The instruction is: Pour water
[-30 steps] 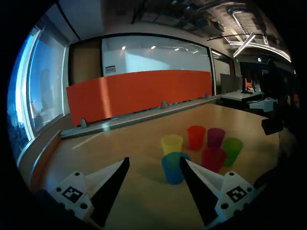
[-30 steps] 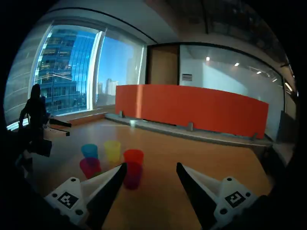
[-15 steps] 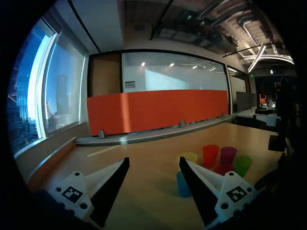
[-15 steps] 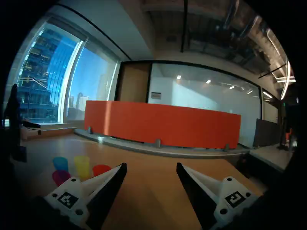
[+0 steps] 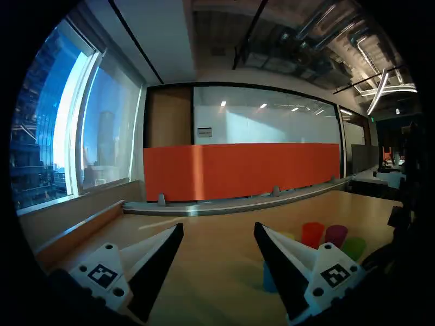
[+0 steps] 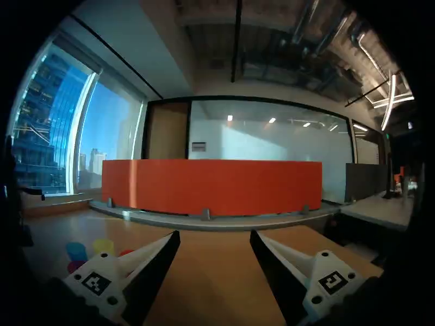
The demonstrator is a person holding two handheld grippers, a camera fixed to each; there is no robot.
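Five plastic cups show in the left gripper view, low on the right of the wooden worktop: a blue cup, a yellow cup, an orange cup, a purple cup and a green cup. They stand close together, partly hidden behind one finger (the blue one most of all). What is inside them cannot be seen. The left hand-held gripper is spread wide with nothing between its fingers. In the right gripper view four of the cups sit low on the left. The right hand-held gripper is spread wide too, holding nothing.
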